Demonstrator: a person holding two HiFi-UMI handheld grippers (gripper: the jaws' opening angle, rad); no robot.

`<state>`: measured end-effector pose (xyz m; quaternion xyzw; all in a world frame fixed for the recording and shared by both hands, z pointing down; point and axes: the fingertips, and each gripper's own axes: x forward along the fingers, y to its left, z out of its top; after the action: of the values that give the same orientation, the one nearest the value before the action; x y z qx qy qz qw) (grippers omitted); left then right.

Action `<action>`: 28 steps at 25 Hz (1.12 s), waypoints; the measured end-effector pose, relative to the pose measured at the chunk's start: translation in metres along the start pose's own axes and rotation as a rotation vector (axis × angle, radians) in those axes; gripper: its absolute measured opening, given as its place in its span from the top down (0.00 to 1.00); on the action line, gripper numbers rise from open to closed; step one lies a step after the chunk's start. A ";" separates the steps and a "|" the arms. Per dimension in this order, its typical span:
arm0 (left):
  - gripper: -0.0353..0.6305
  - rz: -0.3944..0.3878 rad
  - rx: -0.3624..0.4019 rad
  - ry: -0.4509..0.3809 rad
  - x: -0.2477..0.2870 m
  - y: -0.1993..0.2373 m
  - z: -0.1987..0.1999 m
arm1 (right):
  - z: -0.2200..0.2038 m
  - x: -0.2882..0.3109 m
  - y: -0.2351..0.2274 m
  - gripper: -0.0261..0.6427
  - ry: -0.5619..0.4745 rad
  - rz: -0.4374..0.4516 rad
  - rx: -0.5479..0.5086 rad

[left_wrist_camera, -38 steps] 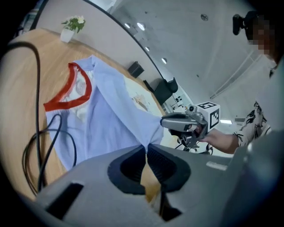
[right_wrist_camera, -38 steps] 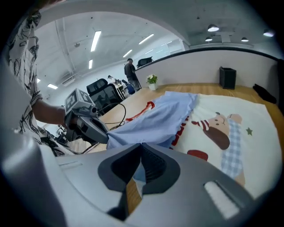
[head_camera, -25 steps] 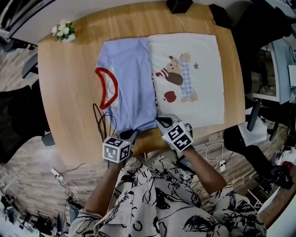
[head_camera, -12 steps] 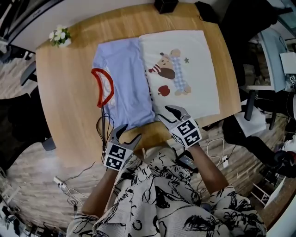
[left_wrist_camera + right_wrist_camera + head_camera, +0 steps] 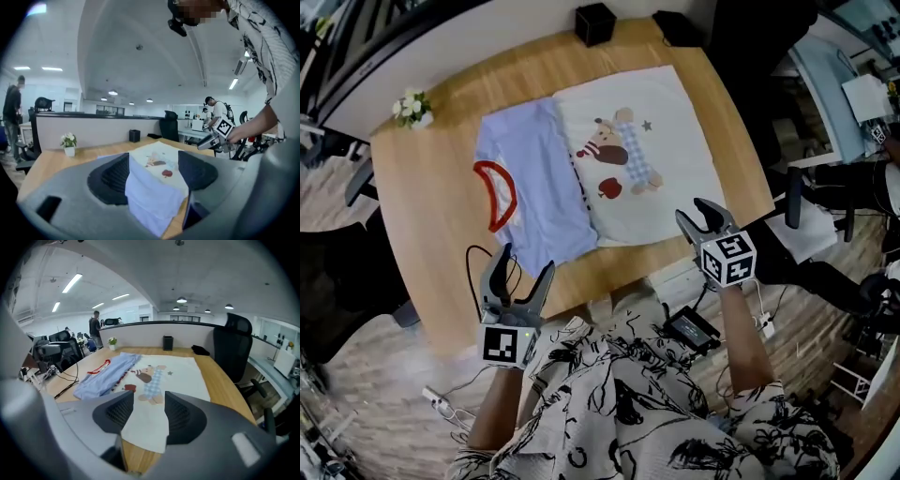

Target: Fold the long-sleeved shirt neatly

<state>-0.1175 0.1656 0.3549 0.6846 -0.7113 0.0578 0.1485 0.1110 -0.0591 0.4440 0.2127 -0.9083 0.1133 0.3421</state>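
The long-sleeved shirt [image 5: 628, 178] lies flat on the wooden table [image 5: 422, 206]. Its white front with a bear print faces up, and a blue part with a red collar [image 5: 530, 173] is folded over on the left. My left gripper [image 5: 525, 264] hangs over the table's near edge, just short of the blue hem. My right gripper [image 5: 696, 214] hovers off the shirt's near right corner. The jaws of both have just been opening and are open with nothing between them. The left gripper view shows the shirt [image 5: 154, 187] beyond the jaws. The right gripper view shows it too [image 5: 154, 371].
A small pot of white flowers [image 5: 412, 106] stands at the far left corner and a black box [image 5: 592, 21] at the far edge. Black cables [image 5: 478, 267] trail over the near left edge. A power adapter [image 5: 689, 328] lies on the floor, with office chairs to the right.
Both grippers let go of the shirt's near hem and opened. The left one rose and drew back toward the person; the right one swung out to the right and up.
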 end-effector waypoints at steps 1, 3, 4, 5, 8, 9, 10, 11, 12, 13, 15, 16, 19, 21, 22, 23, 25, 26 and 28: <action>0.45 0.011 0.021 -0.016 0.000 -0.003 0.010 | 0.000 -0.006 -0.013 0.63 -0.012 -0.017 0.014; 0.45 0.034 0.040 -0.049 0.006 -0.013 0.029 | 0.001 -0.014 -0.034 0.62 -0.042 -0.030 0.031; 0.45 0.042 0.049 -0.071 0.011 -0.021 0.038 | 0.001 -0.016 -0.043 0.63 -0.055 -0.028 0.037; 0.45 0.046 0.071 -0.095 0.014 -0.029 0.045 | -0.001 -0.018 -0.051 0.62 -0.065 -0.022 0.040; 0.45 0.060 0.169 -0.195 0.022 -0.061 0.072 | -0.009 -0.025 -0.073 0.61 -0.075 0.011 0.044; 0.45 0.066 0.185 -0.241 0.025 -0.074 0.085 | -0.013 -0.028 -0.080 0.61 -0.075 0.026 0.044; 0.45 0.071 0.193 -0.280 0.029 -0.086 0.097 | -0.018 -0.032 -0.087 0.61 -0.074 0.041 0.044; 0.45 0.076 0.199 -0.309 0.034 -0.099 0.107 | -0.024 -0.036 -0.095 0.61 -0.071 0.056 0.044; 0.45 0.079 0.211 -0.332 0.041 -0.110 0.116 | -0.030 -0.038 -0.103 0.61 -0.067 0.071 0.044; 0.45 0.082 0.227 -0.349 0.049 -0.121 0.125 | -0.036 -0.039 -0.111 0.60 -0.063 0.085 0.043; 0.45 0.089 0.264 -0.353 0.068 -0.140 0.136 | -0.048 -0.041 -0.129 0.60 -0.053 0.105 0.029; 0.45 0.093 0.283 -0.339 0.079 -0.149 0.139 | -0.053 -0.043 -0.137 0.60 -0.046 0.112 0.013; 0.46 0.097 0.362 -0.251 0.118 -0.173 0.140 | -0.069 -0.047 -0.155 0.59 -0.019 0.143 -0.040; 0.46 0.070 0.400 -0.197 0.146 -0.185 0.143 | -0.080 -0.048 -0.158 0.58 -0.003 0.179 -0.053; 0.46 0.052 0.407 -0.174 0.160 -0.191 0.144 | -0.084 -0.049 -0.159 0.58 0.004 0.198 -0.054; 0.46 0.033 0.413 -0.156 0.176 -0.195 0.145 | -0.089 -0.051 -0.159 0.58 0.011 0.216 -0.053; 0.46 -0.013 0.420 -0.125 0.209 -0.203 0.147 | -0.099 -0.053 -0.160 0.58 0.021 0.243 -0.044; 0.46 -0.039 0.425 -0.108 0.227 -0.205 0.147 | -0.104 -0.054 -0.159 0.58 0.025 0.250 -0.034; 0.45 -0.086 0.443 -0.072 0.264 -0.208 0.147 | -0.111 -0.053 -0.159 0.58 0.024 0.259 -0.001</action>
<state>0.0638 -0.1407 0.2670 0.7318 -0.6563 0.1817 -0.0286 0.2838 -0.1445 0.5003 0.0919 -0.9241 0.1586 0.3354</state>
